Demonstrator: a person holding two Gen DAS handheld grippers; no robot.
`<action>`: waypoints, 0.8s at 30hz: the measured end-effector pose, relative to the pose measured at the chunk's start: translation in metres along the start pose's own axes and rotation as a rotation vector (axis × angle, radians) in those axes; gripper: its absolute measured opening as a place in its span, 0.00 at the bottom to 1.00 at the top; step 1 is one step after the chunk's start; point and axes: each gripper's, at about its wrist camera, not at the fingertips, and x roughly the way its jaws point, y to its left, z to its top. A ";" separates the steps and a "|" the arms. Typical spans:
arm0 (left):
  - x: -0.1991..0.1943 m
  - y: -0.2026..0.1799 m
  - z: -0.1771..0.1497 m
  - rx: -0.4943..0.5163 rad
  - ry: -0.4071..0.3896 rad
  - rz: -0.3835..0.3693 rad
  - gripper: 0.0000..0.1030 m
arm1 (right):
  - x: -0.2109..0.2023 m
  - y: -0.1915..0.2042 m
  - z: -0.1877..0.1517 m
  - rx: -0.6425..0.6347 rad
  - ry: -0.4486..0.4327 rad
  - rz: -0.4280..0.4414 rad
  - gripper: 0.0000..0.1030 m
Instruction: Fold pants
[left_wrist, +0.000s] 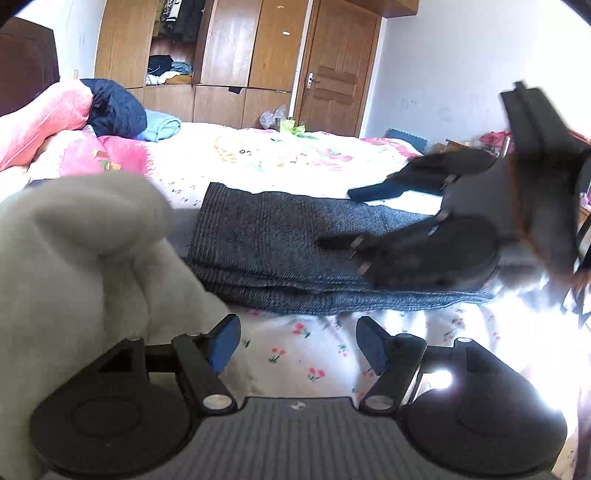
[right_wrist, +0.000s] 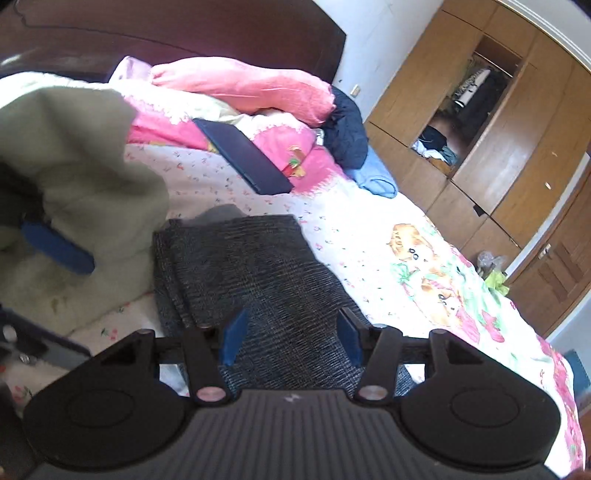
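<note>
Dark grey pants lie folded in a flat stack on the flowered bedsheet. My left gripper is open, hanging over bare sheet just in front of the pants' near edge, with nothing between its blue pads. Over the pants my right gripper stands open, its pads apart and clear of the cloth. In the left wrist view its blurred black body is above the right end of the pants. One blue pad of the left gripper shows at the left against a pale fleece.
A pale fleece garment is bunched to the left of the pants. Pink quilts, a navy garment, a light blue cloth and a flat dark slab lie toward the headboard. Wardrobe and door stand beyond the bed.
</note>
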 end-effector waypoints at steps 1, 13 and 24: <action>0.002 0.000 0.002 0.009 0.007 0.009 0.80 | 0.004 0.004 0.001 0.009 0.000 0.020 0.52; 0.006 0.003 -0.002 0.040 0.041 0.033 0.80 | 0.040 0.042 0.019 0.076 -0.018 0.174 0.40; 0.001 0.003 -0.010 0.041 0.033 0.002 0.80 | 0.051 0.043 0.024 0.096 0.025 0.208 0.39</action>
